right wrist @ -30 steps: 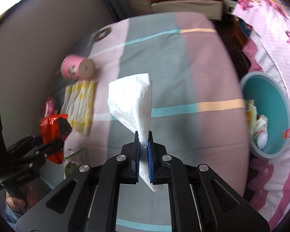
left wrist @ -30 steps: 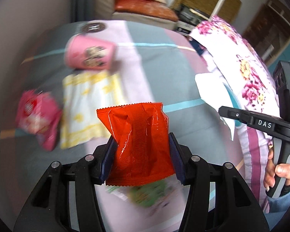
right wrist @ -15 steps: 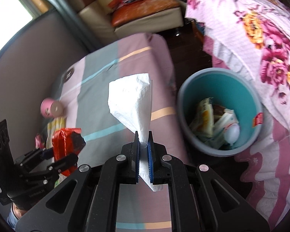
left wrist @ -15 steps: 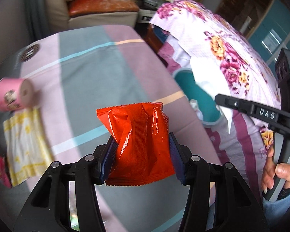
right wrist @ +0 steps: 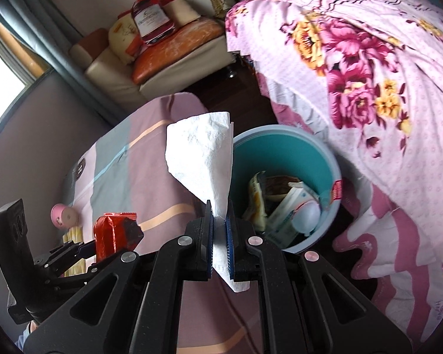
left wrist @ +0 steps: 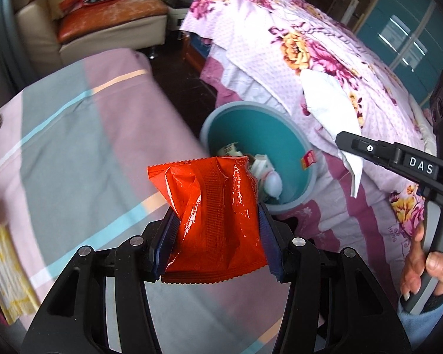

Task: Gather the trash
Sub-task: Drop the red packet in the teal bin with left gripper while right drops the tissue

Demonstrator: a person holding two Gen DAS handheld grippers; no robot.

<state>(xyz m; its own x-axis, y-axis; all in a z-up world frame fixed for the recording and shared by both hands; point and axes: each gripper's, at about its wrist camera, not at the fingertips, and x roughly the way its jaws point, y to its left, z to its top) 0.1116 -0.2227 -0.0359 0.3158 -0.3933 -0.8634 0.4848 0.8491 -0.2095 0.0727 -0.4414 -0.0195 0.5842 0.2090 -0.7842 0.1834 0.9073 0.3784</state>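
The left gripper [left wrist: 217, 237] is clamped on a red wrapper [left wrist: 212, 221], its pads pressing the wrapper's two side edges; the right gripper [right wrist: 220, 236] is closed tight on a white tissue [right wrist: 205, 162], pinched near its lower end. Both items hang in the air near the teal bin [right wrist: 283, 147], which stands on the floor between the striped bed [left wrist: 73, 135] and the floral quilt [right wrist: 369, 73] and already holds trash; neither item appears to be over the opening yet. Risk: a release short of the rim would drop the item onto the bed or floor; the light tissue may drift sideways or cling to a pad; the slick wrapper may slip under a loose grip. The wrapper's long axis runs up along the fingers, crimped top edge foremost; the tissue stands likewise, fanning wider away from the jaws.
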